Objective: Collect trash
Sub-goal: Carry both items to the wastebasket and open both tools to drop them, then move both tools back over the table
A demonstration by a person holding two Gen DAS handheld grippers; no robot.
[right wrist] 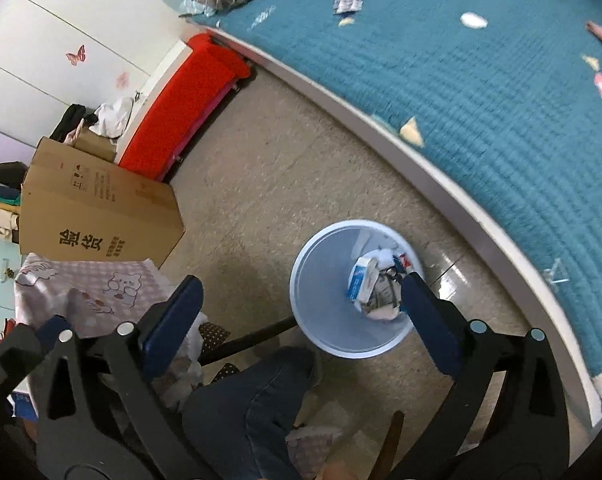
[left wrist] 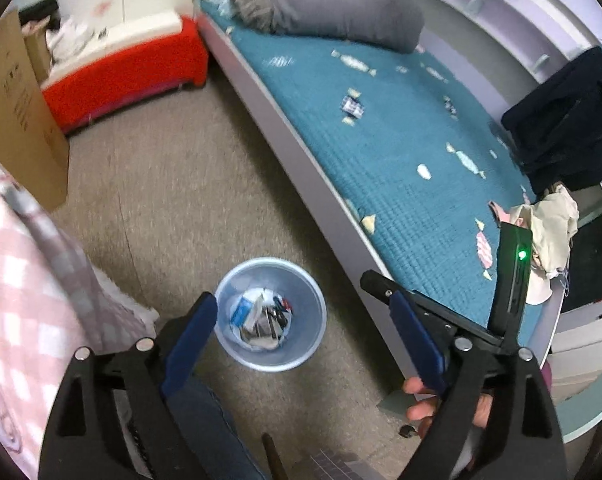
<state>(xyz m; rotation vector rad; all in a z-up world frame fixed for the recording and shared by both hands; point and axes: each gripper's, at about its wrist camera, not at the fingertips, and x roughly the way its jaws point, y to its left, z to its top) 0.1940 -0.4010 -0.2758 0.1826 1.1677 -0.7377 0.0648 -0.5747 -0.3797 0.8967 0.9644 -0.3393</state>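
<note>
Both tongs, left tongs (left wrist: 301, 322) and right tongs (right wrist: 299, 294), hang wide open and hold nothing, above the floor (left wrist: 189, 184). The bed (left wrist: 401, 128) runs along one side, with a cardboard box (right wrist: 97, 212) opposite. Crumpled paper trash (right wrist: 375, 286) sits in the round blue bin (right wrist: 325, 312) near the bed's edge.

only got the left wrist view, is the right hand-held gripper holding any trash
Observer: No. The right hand-held gripper is open with nothing between its fingers, and it points down at the bin.
Operator: ok and the pink checked cloth, plain or printed, its a blur here
Observer: Printed. A cartoon bear shows on the pink checked cloth, which lies right next to the cardboard box.
</note>
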